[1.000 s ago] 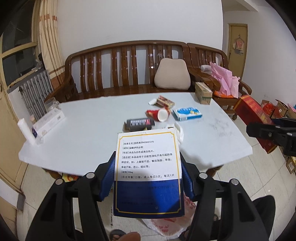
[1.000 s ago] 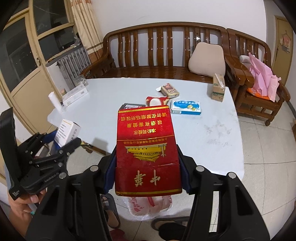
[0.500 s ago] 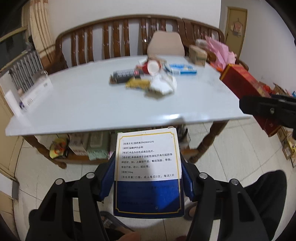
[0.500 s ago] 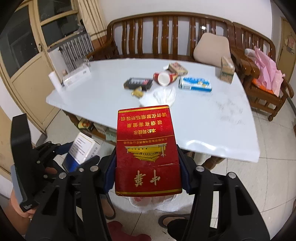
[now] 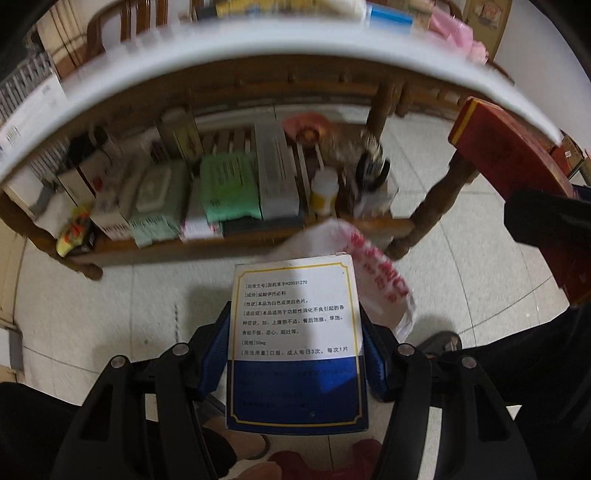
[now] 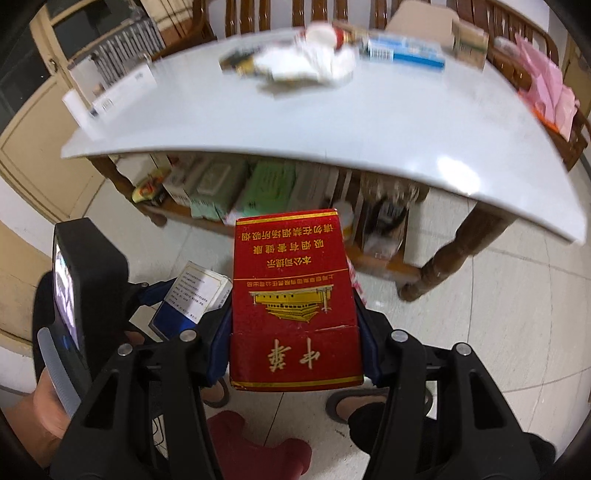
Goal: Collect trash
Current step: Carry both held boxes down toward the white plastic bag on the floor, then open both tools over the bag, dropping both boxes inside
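Observation:
My left gripper [image 5: 295, 332] is shut on a white and blue medicine box [image 5: 295, 343], held low over the floor in front of the table. A white plastic bag with red print [image 5: 373, 280] lies just beyond and right of it. My right gripper [image 6: 295, 321] is shut on a red cigarette box [image 6: 293, 299]; that box also shows at the right of the left wrist view [image 5: 517, 184]. The left gripper with the medicine box [image 6: 192, 295] shows left of the red box in the right wrist view. More trash [image 6: 306, 62] lies on the white table [image 6: 369, 122].
A wooden shelf under the table [image 5: 229, 236] holds several boxes, green packets and a white bottle [image 5: 323, 192]. Table legs [image 5: 424, 218] stand at the right. A wooden bench [image 6: 332, 14] stands behind the table. My feet [image 6: 351, 402] are on the tiled floor below.
Both grippers have dropped from above the tabletop to below its edge, tilting down toward the floor and the plastic bag. Each still holds its box.

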